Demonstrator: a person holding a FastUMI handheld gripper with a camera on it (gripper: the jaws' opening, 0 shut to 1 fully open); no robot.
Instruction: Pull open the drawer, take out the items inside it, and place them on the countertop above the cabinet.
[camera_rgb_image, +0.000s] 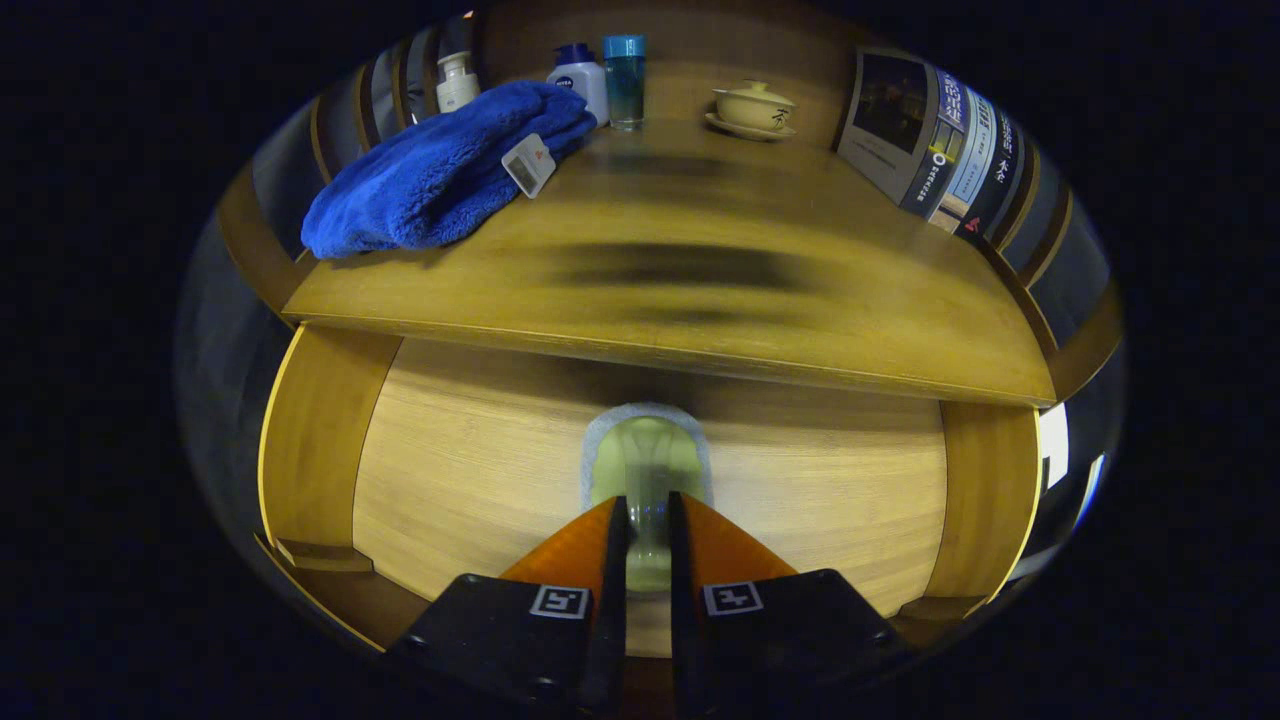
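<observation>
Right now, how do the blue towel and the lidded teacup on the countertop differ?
The blue towel is soft, rumpled and sprawls over the countertop's corner edge; the lidded teacup is rigid, cream and sits upright on a saucer. The towel is far larger and carries a small tag; the teacup is compact. Both rest on the countertop, beyond the claw, whose fingers flank the drawer handle.

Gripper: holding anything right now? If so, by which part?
Yes: gripper is closed on the drawer handle, its clear vertical bar pinched between both fingers, drawer front behind.
</observation>
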